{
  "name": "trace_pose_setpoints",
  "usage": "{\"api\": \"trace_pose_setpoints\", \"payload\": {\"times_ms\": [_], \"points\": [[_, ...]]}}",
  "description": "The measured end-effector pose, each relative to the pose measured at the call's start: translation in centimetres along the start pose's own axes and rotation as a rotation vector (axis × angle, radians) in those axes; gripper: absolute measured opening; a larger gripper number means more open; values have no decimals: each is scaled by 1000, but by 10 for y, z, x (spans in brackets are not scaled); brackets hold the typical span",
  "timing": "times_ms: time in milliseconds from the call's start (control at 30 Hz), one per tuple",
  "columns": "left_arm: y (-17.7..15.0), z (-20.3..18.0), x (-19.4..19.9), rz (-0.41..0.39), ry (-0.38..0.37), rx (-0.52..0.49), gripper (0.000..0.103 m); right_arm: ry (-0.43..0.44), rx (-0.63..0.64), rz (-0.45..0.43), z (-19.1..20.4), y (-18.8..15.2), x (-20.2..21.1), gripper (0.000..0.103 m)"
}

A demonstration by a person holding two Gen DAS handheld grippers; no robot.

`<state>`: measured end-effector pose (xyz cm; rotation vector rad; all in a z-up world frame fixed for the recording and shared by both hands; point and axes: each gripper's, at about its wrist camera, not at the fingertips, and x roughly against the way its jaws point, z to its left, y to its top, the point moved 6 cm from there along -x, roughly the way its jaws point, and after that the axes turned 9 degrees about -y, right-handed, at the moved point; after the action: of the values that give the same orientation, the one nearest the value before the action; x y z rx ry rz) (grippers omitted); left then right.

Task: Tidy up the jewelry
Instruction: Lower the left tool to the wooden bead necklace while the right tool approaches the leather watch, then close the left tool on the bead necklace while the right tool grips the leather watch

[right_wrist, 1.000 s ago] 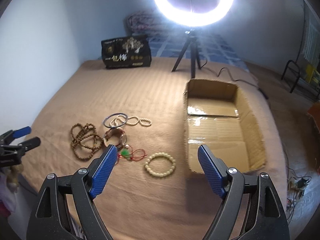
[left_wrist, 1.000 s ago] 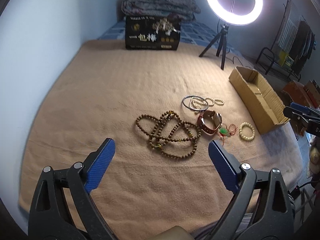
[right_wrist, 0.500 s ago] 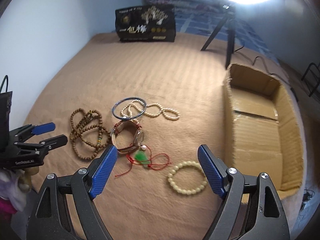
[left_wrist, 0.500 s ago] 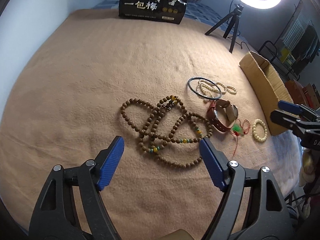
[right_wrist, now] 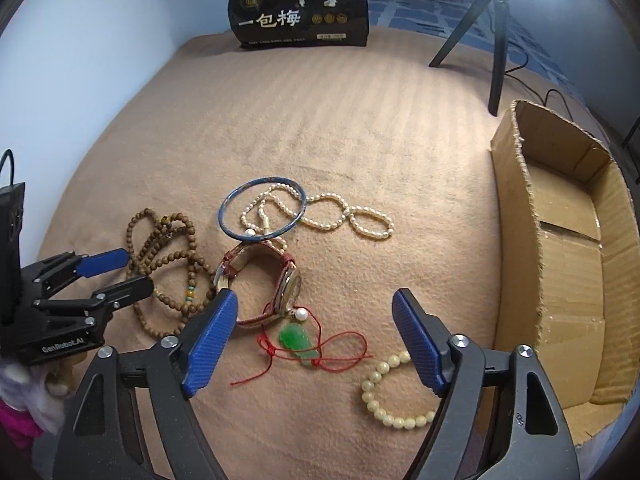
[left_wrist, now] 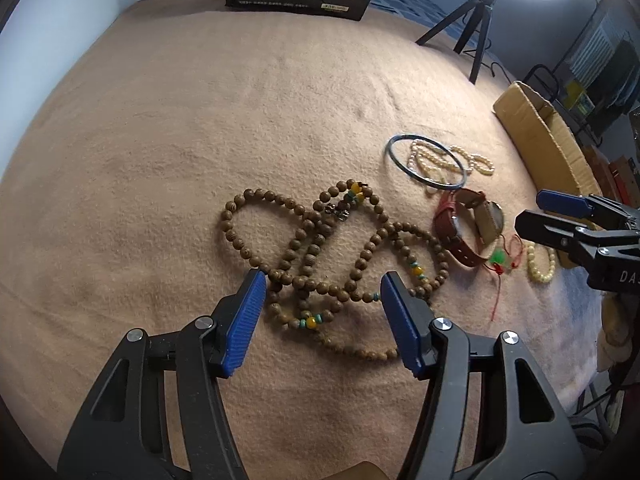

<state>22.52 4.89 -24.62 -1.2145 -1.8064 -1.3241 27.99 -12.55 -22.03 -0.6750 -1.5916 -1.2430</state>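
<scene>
A long brown wooden bead necklace [left_wrist: 320, 256] lies tangled on the tan blanket. My left gripper [left_wrist: 322, 292] is open, low over its near loops, jaws on either side. My right gripper [right_wrist: 314, 316] is open above a green jade pendant on red cord [right_wrist: 298, 342], with a cream bead bracelet [right_wrist: 390, 394] by its right finger. A red-strapped watch [right_wrist: 276, 280], a blue bangle [right_wrist: 262, 214] and a pearl strand [right_wrist: 340, 216] lie beyond. An open cardboard box [right_wrist: 516, 216] stands at the right.
A black printed box [right_wrist: 300, 8] stands at the blanket's far edge. A ring light tripod [right_wrist: 494, 32] stands at the back right. The blanket's front edge drops off near the cream bracelet. Each gripper shows in the other's view, left gripper [right_wrist: 116, 276] and right gripper [left_wrist: 560, 216].
Both grippers have moved forward and down toward the jewelry. The left now straddles the wooden beads; the right now hovers over the jade pendant. Both stayed open.
</scene>
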Motion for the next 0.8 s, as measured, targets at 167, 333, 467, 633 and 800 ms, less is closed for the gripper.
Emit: {"api": "trace_pose_setpoints", "payload": {"times_ms": [167, 333, 467, 633, 800], "points": [[5, 5, -12, 14, -9, 27, 62, -1, 25, 23, 7, 5, -12, 74], [11, 6, -17, 10, -18, 30, 49, 10, 30, 51, 12, 8, -22, 64], [14, 9, -19, 0, -8, 34, 30, 18, 29, 73, 16, 8, -30, 58], [15, 16, -17, -7, -16, 58, 15, 14, 32, 103, 21, 7, -39, 38], [16, 17, -14, -14, -34, 72, 11, 11, 17, 106, 24, 6, -40, 15]]}}
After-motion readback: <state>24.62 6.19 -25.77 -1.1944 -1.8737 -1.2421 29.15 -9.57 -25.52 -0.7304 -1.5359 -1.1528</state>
